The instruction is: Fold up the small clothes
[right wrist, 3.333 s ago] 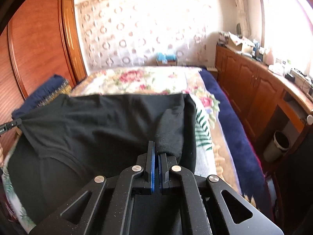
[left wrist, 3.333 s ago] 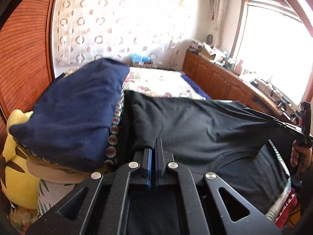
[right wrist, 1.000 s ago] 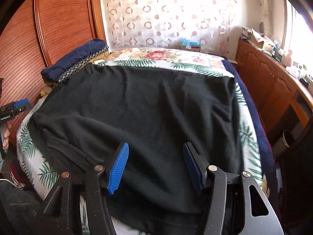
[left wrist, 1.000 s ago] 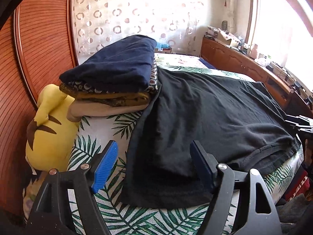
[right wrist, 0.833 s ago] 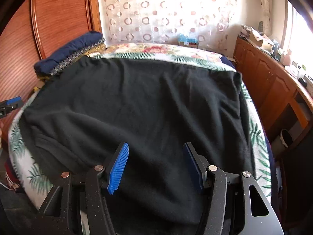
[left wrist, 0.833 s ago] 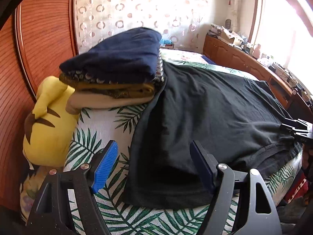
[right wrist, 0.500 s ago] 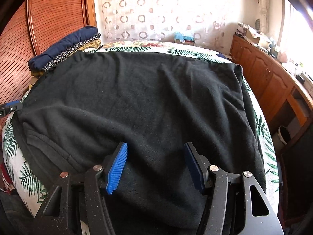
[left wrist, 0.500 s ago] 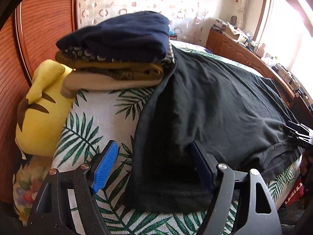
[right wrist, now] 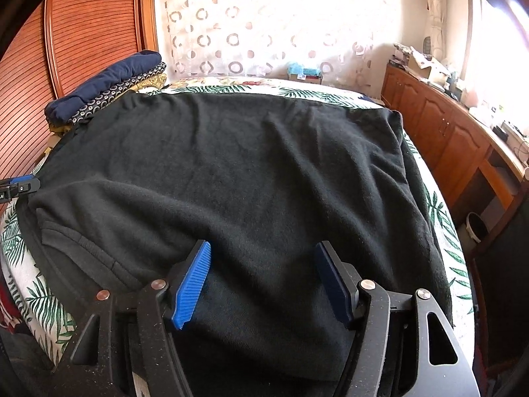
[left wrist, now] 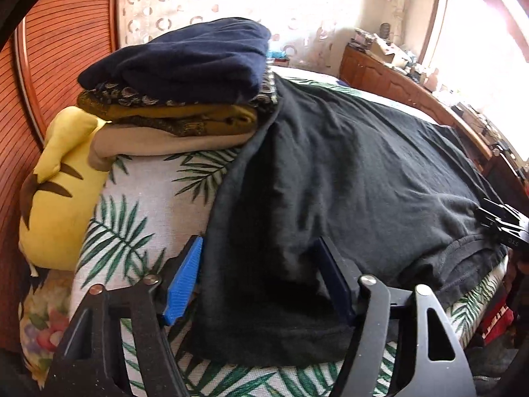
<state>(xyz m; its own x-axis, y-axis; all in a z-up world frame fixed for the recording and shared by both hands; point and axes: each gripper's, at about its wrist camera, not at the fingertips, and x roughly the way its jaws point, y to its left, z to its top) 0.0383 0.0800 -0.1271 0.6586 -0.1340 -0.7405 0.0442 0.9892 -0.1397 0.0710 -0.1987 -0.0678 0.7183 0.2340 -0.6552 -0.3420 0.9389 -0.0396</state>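
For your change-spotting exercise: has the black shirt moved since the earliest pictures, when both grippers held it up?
Yes. The black shirt has come down: it now lies spread on the leaf-print bedspread, below the folded pile, released.

A black shirt [right wrist: 231,172] covers a white sheet [left wrist: 139,205] with green palm leaves; beyond the claws' blue pads [right wrist: 193,284], a navy-topped stack [left wrist: 185,66].

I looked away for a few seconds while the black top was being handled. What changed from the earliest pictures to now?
Both grippers were shut on the black garment, holding it up; since then they let go, and it lies spread flat on the bed. The left gripper has just been closing somewhat, the right gripper opening; both stand open over the near edge. The folded stack and yellow plush stayed put.
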